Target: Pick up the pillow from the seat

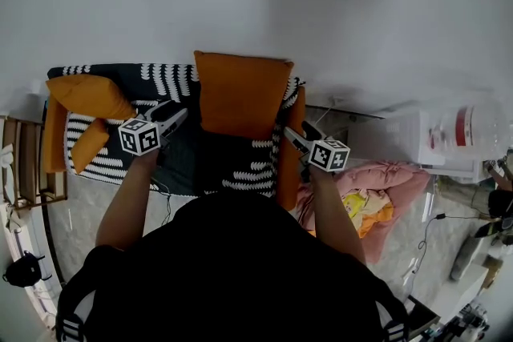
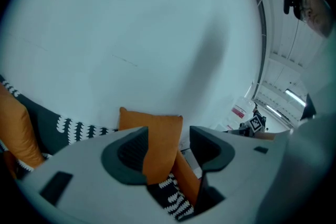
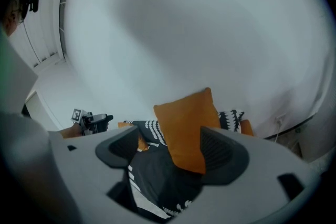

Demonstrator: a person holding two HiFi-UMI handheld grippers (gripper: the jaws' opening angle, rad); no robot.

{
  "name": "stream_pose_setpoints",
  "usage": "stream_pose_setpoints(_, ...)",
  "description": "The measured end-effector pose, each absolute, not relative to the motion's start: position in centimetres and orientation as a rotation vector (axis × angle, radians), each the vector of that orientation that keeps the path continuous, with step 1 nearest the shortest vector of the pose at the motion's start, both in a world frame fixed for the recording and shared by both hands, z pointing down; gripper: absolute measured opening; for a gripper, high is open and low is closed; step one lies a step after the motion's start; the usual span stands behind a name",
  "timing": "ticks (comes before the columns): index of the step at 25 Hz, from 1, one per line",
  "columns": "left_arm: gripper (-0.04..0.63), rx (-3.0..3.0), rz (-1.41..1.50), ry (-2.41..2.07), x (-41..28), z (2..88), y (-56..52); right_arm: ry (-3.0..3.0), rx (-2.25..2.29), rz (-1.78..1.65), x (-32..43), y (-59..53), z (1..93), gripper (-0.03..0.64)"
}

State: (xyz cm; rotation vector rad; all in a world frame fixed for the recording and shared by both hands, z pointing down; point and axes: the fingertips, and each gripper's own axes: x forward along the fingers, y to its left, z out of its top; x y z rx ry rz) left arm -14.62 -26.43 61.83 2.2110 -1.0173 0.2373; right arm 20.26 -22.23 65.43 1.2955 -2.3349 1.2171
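Observation:
An orange pillow stands upright on the dark, white-patterned sofa seat, leaning on the backrest near the sofa's right end. My left gripper is just left of the pillow and my right gripper is at its lower right corner, so they flank it. In the left gripper view the pillow shows beyond the parted jaws of the left gripper, with a gap beside it. In the right gripper view the pillow lies past the wide jaws of the right gripper. Neither pair presses on it.
Two more orange pillows lie at the sofa's left end. An orange armrest bounds the seat on the right. A pink blanket lies on the floor beyond it, near a white appliance. A wooden rack stands at the left.

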Motion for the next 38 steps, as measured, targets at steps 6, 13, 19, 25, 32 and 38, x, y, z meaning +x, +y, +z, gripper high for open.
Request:
stream_pose_setpoints(6, 0.252, 2.185, 0.255, -1.031, -14.7, 63.2, -27.7, -2.299, 1.273, 1.182, 20.8, -22.9, 67.0, 0.365)
stream_pose_setpoints(13, 0.252, 2.159, 0.279, -1.029, -14.3, 65.4, -29.3, -2.278, 1.238, 1.158, 21.3, -24.3, 69.1, 0.365)
stream_pose_setpoints(19, 0.253, 2.138, 0.299, -1.031, -14.0, 67.2, -31.4, -2.253, 1.218, 1.170, 21.9, -25.9, 71.3, 0.365)
stream_pose_setpoints(25, 0.258, 2.127, 0.318, -1.025, -13.6, 68.9, -33.5, -2.244, 1.192, 1.144, 21.9, -28.0, 73.1, 0.367)
stream_pose_setpoints(32, 0.270, 2.103, 0.338, -1.024, -13.5, 71.7, -35.8, -2.236, 1.194, 1.159, 22.6, -30.8, 75.4, 0.368)
stream_pose_setpoints(38, 0.281, 2.079, 0.311, -1.016, -13.1, 73.4, -37.9, -2.245, 1.211, 1.178, 22.7, -33.2, 76.7, 0.373)
